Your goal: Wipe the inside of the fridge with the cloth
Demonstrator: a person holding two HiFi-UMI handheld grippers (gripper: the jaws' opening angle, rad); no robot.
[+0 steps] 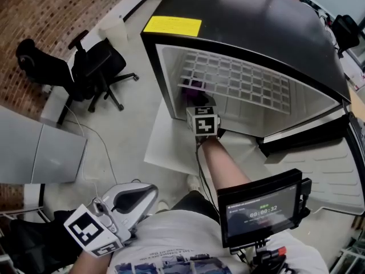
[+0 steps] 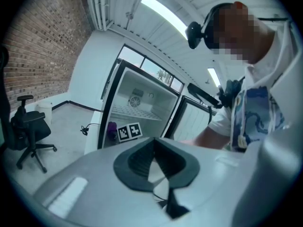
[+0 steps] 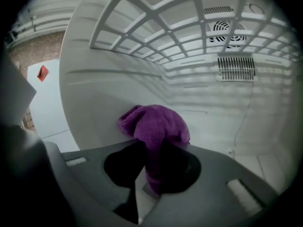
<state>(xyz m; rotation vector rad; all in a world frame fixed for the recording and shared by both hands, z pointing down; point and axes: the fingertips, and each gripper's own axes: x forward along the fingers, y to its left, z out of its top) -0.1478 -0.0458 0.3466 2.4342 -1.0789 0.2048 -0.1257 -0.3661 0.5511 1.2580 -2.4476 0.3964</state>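
Inside the open fridge (image 1: 245,21), under its wire shelf (image 3: 165,27), the right tongs (image 3: 151,167) are clamped on the purple cloth (image 3: 156,126). Its bunched end sticks out past the tips, probably so that soft fabric rather than plastic meets the left wall. It lies just beside that wall, though I cannot tell if it touches. The left tongs (image 2: 154,169), pressed together and empty, are held low by the person's waist, probably to keep clear.

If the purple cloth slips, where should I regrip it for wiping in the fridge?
Take the purple cloth by its gathered tail, as the right gripper holds it, coming straight in through the open front of the fridge, under the wire shelf. That probably leaves the rounded wad proud of the jaws as the wiping pad.
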